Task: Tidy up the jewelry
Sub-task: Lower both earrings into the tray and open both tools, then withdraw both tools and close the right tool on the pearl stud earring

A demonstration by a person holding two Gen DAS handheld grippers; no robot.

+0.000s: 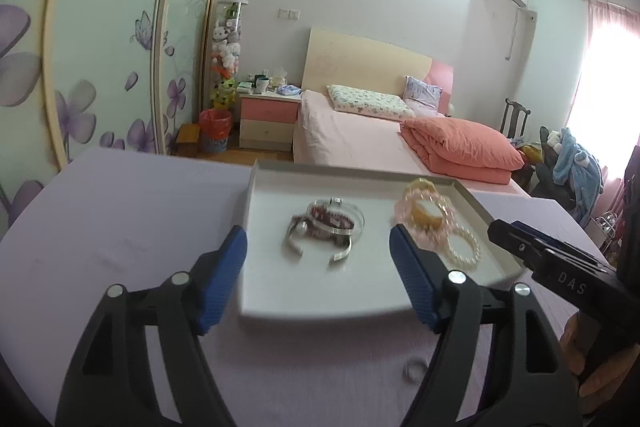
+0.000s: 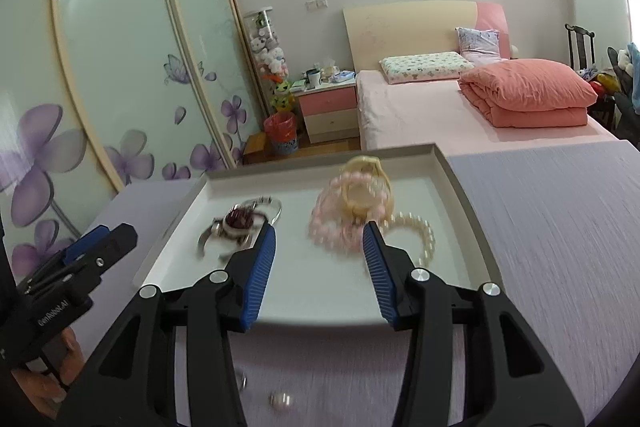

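Lilac tabletop (image 1: 120, 227) bears a tray (image 1: 360, 301) of bracelets (image 1: 324, 227); left gripper (image 1: 318, 255) gapes wide and empty, right gripper (image 2: 320, 247) narrower, holding nothing, both near the tray's near edge.

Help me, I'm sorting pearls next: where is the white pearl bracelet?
The white pearl bracelet lies in the tray's right part, in both views, touching the pink bead bracelets.

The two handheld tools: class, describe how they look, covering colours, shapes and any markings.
Each tool has black, angular arms with triangular cut-outs and round silver pivot pins. The left tool and the right tool both end in blue, ribbed fingers. The right tool's black body bears "DAS" in white letters; the left tool's body reads "GenRobot.AI". No sleeves or cables show.
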